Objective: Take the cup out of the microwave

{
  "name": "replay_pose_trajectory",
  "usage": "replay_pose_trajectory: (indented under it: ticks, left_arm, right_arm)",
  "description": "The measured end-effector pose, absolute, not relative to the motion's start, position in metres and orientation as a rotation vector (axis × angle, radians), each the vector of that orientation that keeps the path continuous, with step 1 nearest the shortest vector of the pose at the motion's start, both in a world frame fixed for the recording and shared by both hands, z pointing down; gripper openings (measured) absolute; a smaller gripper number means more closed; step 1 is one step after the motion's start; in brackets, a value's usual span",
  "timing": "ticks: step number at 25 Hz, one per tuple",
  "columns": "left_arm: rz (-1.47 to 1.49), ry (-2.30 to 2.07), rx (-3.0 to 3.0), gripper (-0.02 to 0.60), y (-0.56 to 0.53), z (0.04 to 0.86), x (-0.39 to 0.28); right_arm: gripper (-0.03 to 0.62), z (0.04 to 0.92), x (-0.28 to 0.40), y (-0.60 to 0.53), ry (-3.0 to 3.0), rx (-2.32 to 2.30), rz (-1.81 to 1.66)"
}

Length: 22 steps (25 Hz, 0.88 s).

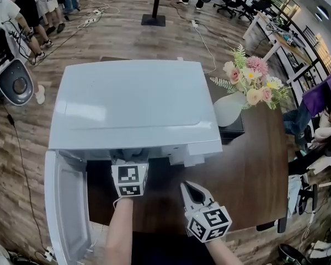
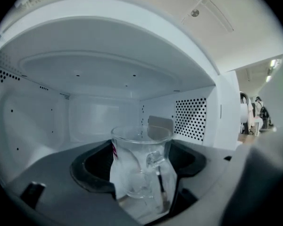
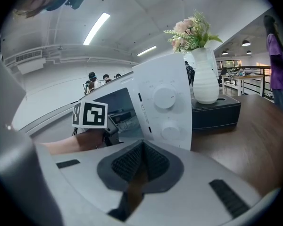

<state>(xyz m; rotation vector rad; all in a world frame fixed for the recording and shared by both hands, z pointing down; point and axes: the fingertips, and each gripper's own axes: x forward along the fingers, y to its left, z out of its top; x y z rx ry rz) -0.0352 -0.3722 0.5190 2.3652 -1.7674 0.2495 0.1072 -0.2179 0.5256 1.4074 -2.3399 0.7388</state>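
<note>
Two tools out: left tool (image 1: 129, 170) is inside the open white microwave (image 1: 132, 104), jaws pinching the upright clear glass cup (image 2: 141, 166) dead ahead, handle facing it. Right tool (image 1: 188, 191) hangs outside, clamped on nothing, so left's nearer.

Clear, glossy glass cup (image 2: 142, 166); smooth white painted-metal microwave (image 1: 129, 101); dark, polished wood surface (image 1: 254, 164) at centre right.
</note>
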Motion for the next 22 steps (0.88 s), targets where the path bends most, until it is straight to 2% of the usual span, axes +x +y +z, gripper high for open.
replay_pose_trajectory:
  ticks: [22]
  left_arm:
    - [0.226,-1.757,2.372,0.362,-0.299,0.490,-0.029]
  right_arm:
    - [-0.006,0.509,0.123,-0.192,-2.386,1.448,0.728]
